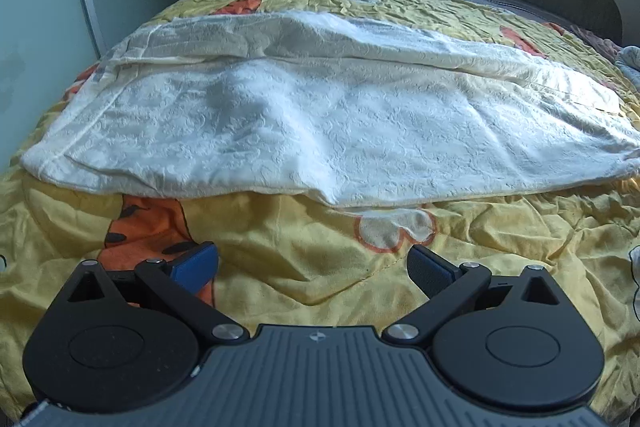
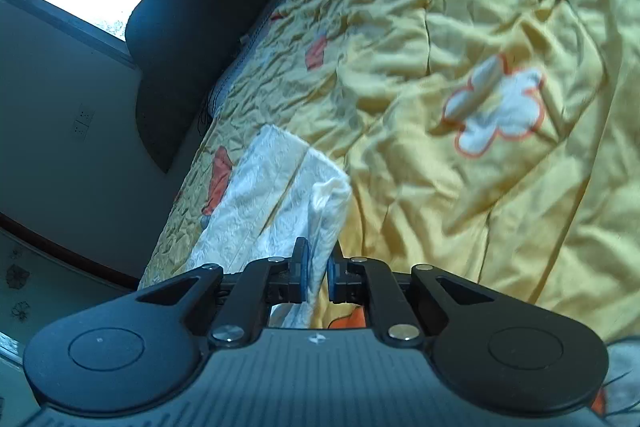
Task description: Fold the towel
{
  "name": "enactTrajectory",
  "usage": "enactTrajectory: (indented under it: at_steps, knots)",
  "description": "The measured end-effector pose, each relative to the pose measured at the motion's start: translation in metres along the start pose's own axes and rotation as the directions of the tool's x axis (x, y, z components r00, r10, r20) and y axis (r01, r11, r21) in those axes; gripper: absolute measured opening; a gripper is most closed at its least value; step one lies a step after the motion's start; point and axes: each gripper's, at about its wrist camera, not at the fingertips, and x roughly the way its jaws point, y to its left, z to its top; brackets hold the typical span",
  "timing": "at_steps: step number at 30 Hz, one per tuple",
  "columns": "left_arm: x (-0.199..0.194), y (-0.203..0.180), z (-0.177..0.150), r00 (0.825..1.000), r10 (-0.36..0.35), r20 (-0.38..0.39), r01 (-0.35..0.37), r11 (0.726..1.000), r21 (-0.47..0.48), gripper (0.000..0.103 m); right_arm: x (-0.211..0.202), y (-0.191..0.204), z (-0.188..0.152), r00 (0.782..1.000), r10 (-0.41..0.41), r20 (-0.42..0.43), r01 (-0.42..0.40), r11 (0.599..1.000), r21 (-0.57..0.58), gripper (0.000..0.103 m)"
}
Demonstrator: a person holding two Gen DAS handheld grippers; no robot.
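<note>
**While one end is pinched, the other waits to be taken**

Though the towel (image 1: 320, 115) is already doubled lengthwise on the yellow bedspread (image 1: 300, 267), the fold is judged only part done. In the left wrist view the left gripper (image 1: 312, 267) is held with its jaws spread wide and empty, short of the towel's near edge, which lies at twelve o'clock from it (an upper layer is seen lapped over toward the far side).

In the right wrist view the right gripper (image 2: 316, 275) is seen nearly closed, with the towel's end passing between its pads (image 2: 302, 267); a firm pinch looks likely but cannot be fully confirmed. The towel runs off toward eleven o'clock.

Next, the free end would need to be clamped by the left gripper, then both ends carried across together.
</note>
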Motion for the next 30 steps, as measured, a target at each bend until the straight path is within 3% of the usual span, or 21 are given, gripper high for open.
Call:
enactTrajectory:
  at_steps: [3,6,9,10,11,13,15,18,21,23,25,26,28,30]
  knots:
    - [-0.009,0.006,0.001,0.999,-0.049,0.019,0.049,0.999,0.01,0.102,0.014,-0.021,-0.001,0.997,-0.042,-0.067,0.043,0.999,0.017,0.009]
    - [-0.022,0.011,0.008,0.996,-0.08,0.043,0.08,0.997,0.006,0.102,0.008,-0.024,-0.002,0.997,-0.03,-0.069,0.036,0.995,0.093,0.013]
    - [-0.044,0.023,0.027,0.989,-0.082,0.124,0.079,0.996,0.029,0.102,-0.011,-0.027,0.002,0.999,-0.031,-0.013,0.033,0.979,0.201,0.025]
    - [-0.051,0.031,0.037,0.985,-0.065,0.162,0.061,0.998,0.027,0.103,-0.019,-0.025,0.003,0.999,-0.033,0.028,0.026,0.977,0.214,0.038]
    - [-0.055,0.041,0.049,0.98,-0.041,0.195,0.039,0.999,0.017,0.103,-0.023,-0.018,0.006,0.997,-0.039,0.061,0.026,0.98,0.199,0.069]
    - [-0.056,0.063,0.075,0.97,0.004,0.242,0.001,1.0,-0.017,0.103,-0.03,0.006,0.008,0.992,-0.027,0.126,0.012,0.993,0.116,0.098]
    - [-0.048,0.088,0.105,0.964,0.07,0.257,-0.051,0.995,-0.082,0.103,-0.023,0.04,0.008,0.994,0.048,0.101,-0.049,0.999,0.007,0.098]
    - [-0.024,0.133,0.144,0.966,0.139,0.217,-0.09,0.971,-0.222,0.103,0.007,0.099,-0.002,0.987,0.153,-0.043,-0.157,0.979,-0.13,0.098]
    - [0.005,0.176,0.175,0.978,0.113,0.173,-0.046,0.936,-0.348,0.103,0.057,0.17,-0.023,0.946,0.206,-0.25,-0.269,0.93,-0.252,0.098]
    - [0.03,0.204,0.197,0.987,0.025,0.161,0.041,0.92,-0.391,0.103,0.095,0.213,-0.045,0.88,0.241,-0.408,-0.373,0.884,-0.281,0.098]
    - [0.063,0.231,0.218,0.986,-0.077,0.145,0.134,0.888,-0.439,0.102,0.135,0.253,-0.07,0.8,0.246,-0.548,-0.459,0.838,-0.294,0.097]
    - [0.081,0.244,0.228,0.978,-0.149,0.15,0.201,0.869,-0.453,0.103,0.149,0.275,-0.085,0.776,0.235,-0.585,-0.487,0.813,-0.32,0.097]
    - [0.122,0.266,0.245,0.949,-0.273,0.158,0.316,0.813,-0.49,0.103,0.176,0.302,-0.105,0.754,0.211,-0.622,-0.504,0.793,-0.343,0.097]
    - [0.165,0.29,0.259,0.926,-0.345,0.155,0.371,0.748,-0.551,0.103,0.192,0.319,-0.121,0.732,0.228,-0.642,-0.55,0.753,-0.36,0.097]
